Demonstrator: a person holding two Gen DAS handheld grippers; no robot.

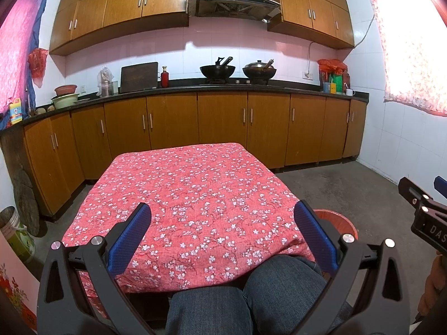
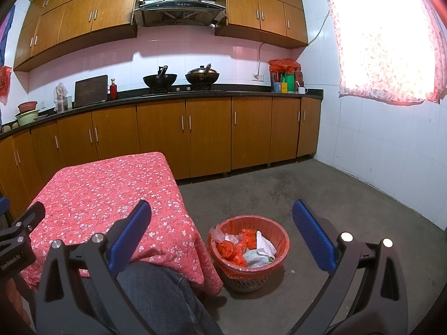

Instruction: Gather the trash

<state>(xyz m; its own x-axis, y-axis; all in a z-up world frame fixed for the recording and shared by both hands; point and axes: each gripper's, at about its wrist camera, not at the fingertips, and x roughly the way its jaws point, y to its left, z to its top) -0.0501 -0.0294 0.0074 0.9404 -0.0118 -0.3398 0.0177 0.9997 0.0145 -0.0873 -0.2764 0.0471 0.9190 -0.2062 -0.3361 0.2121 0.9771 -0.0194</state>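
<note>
Both claws hang with their blue-padded fingers spread wide and nothing between them. Seen from its own camera, the left claw (image 1: 222,233) hovers over the near edge of a bench (image 1: 195,184) draped in a red cloth printed with small white blossoms, and the cloth's top carries no loose item. A person's knees in blue jeans (image 1: 251,293) sit under that near edge. The right claw (image 2: 222,233) is held off the bench's right side, over the grey concrete floor (image 2: 321,195), and its body also shows at the right border of the left view. Below and between its fingers stands the trash basket (image 2: 280,248), a round red mesh basket lined with a red plastic bag, upright on the floor, its mouth facing up. It stands just beside the hanging corner of the cloth, to the right of the person's leg. Inside it lie crumpled orange-red plastic bags (image 2: 232,248), a clear film piece at the left rim, a white paper scrap (image 2: 265,244) leaning with its long axis running from upper left to lower right, and a pale plastic bag (image 2: 255,259) at the front. In the left view only a sliver of the basket's rim peeks out behind the right finger. Along the far wall runs a dark counter over wooden cabinets, bearing two woks (image 2: 181,79) on a stove.
</note>
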